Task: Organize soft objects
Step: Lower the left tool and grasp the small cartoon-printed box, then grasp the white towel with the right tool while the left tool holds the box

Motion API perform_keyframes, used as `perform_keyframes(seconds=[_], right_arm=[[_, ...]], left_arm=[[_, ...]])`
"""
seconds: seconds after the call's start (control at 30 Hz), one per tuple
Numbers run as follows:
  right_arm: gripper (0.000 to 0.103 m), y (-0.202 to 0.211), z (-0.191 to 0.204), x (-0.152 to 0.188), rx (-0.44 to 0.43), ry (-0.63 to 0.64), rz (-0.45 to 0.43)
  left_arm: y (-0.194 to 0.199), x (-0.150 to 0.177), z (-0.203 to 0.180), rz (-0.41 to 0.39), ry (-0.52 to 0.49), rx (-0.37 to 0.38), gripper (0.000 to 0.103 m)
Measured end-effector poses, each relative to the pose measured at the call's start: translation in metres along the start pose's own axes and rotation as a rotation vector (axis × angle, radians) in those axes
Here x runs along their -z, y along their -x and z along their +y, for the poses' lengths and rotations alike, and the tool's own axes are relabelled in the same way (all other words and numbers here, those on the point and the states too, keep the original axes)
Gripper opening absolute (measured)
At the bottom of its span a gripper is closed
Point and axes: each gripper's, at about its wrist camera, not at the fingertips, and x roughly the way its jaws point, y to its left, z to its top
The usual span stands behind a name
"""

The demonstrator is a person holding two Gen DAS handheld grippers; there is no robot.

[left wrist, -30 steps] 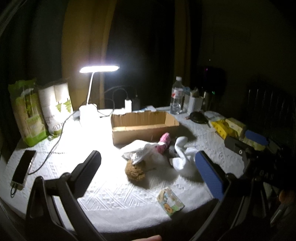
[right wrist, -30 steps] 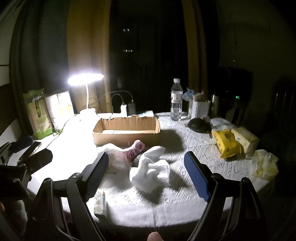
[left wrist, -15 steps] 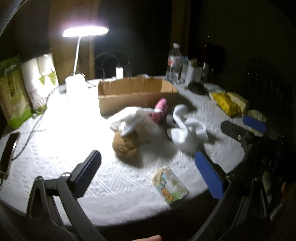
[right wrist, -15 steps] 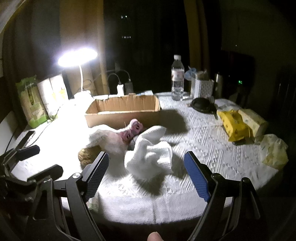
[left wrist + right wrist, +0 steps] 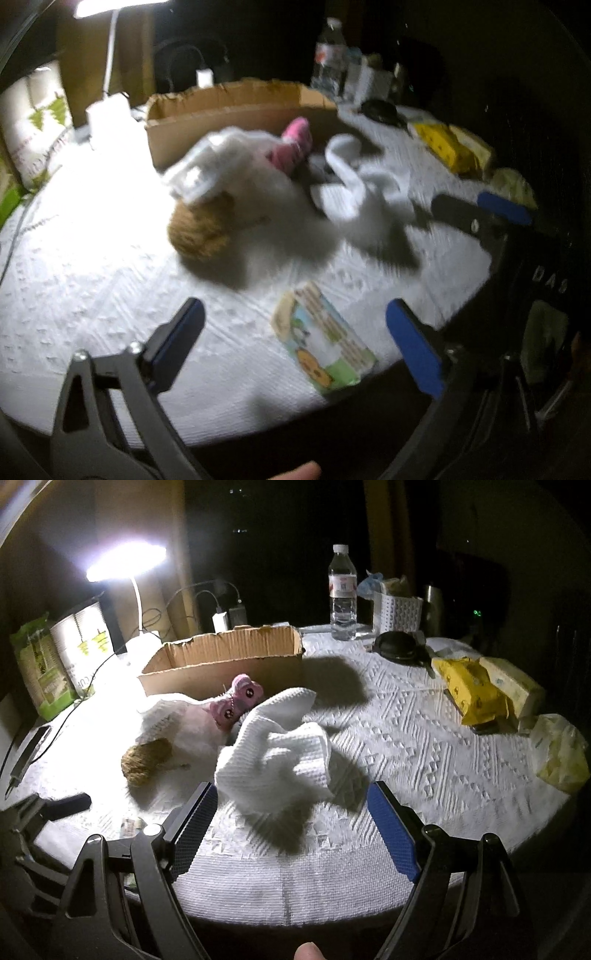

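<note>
Phone (image 5: 27, 751) shows only in right wrist view.

A crumpled white waffle-weave towel (image 5: 280, 753) lies heaped at the middle of the table. At its ten o'clock, touching it, a pink plush toy (image 5: 236, 701) with two round eyes rests on a white cloth (image 5: 177, 720). A brown furry ball (image 5: 146, 762) sits at the towel's nine o'clock. An open cardboard box (image 5: 221, 661) stands at eleven o'clock.
</note>
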Motion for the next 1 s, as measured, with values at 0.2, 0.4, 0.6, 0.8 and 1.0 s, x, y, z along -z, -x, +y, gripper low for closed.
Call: perform_keyframes(seconds=[0.2,0.4,0.6,0.8,1.0], right_arm=[[0.086,-0.008,-0.004,0.003,-0.012,-0.003,0.014],[0.086,-0.017,-0.005,0.002,-0.016,-0.007,0.031],[0.086,-0.03,0.003,0.0,-0.029,0.014,0.053],[0.086,-0.043,0.017,-0.002,-0.069,0.051,0.074],[0.084,-0.055,0.03,-0.009,-0.11,0.09,0.091]], left_arm=[[-0.015,0.003,-0.006,0.053,-0.013,0.011,0.073],[-0.027,0.003,-0.005,0.09,-0.017,0.019,0.051],[-0.029,0.002,0.001,0.088,-0.015,0.023,0.033],[-0.028,0.002,0.008,0.079,-0.001,0.045,0.029],[-0.03,-0.004,0.012,0.08,0.005,0.058,0.028]])
